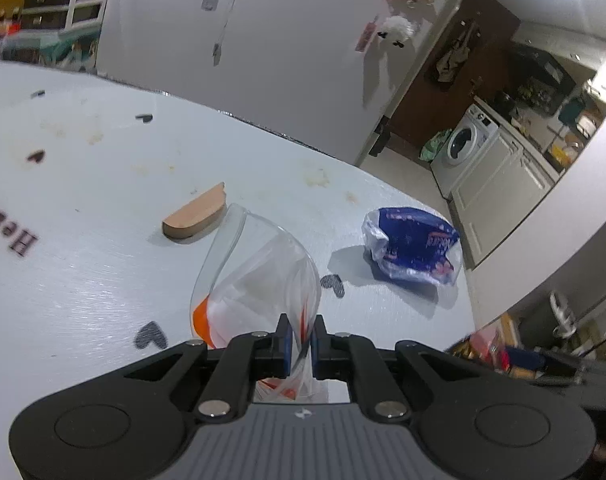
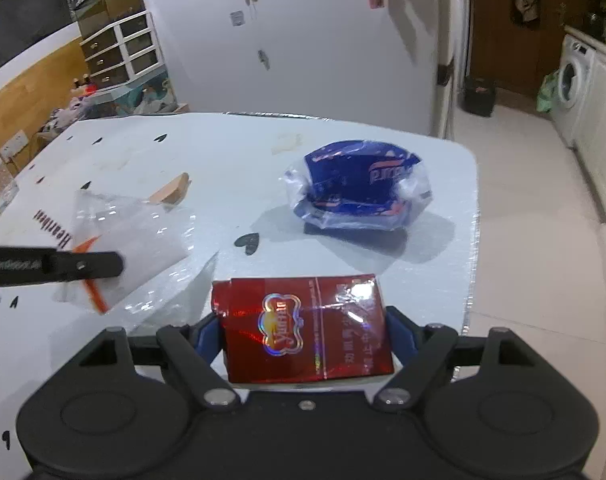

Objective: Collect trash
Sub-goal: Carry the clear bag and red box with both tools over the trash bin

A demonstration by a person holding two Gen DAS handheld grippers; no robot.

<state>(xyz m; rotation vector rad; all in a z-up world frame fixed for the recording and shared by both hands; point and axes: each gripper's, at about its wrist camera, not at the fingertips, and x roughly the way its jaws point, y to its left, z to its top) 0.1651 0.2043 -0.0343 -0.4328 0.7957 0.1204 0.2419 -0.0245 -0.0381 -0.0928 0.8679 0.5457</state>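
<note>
The left gripper (image 1: 301, 330) is pinching a clear plastic wrapper (image 1: 259, 276) with orange marks, its jaws drawn almost together on the thin film, which is curling up and away from the blue pads toward the far side of the white worktop (image 1: 103, 248). In the right wrist view the same wrapper (image 2: 135, 236) is hanging from the black finger of the left gripper (image 2: 103, 266) at the left edge of the picture, and it looks lifted off the surface, though whether its lowest corner is touching the worktop (image 2: 443, 248) cannot be told. The right gripper (image 2: 305, 332) is holding a red cigarette pack (image 2: 307, 330) across its width, the jaws standing wide with a blue pad pressing on each side of the pack; the pack's glossy film is catching the light and its gold emblem is facing the camera. A crumpled blue and clear plastic bag (image 2: 359, 184) is lying on the worktop beyond the pack, well apart from both grippers and near the right-hand edge; the left wrist view is showing the same bag (image 1: 413, 246) to the right of the wrapper. A small half-round wooden block (image 1: 195, 218) is resting flat on the worktop just behind the wrapper, and dark heart shapes (image 1: 333, 285) are printed here and there across the white surface.
</note>
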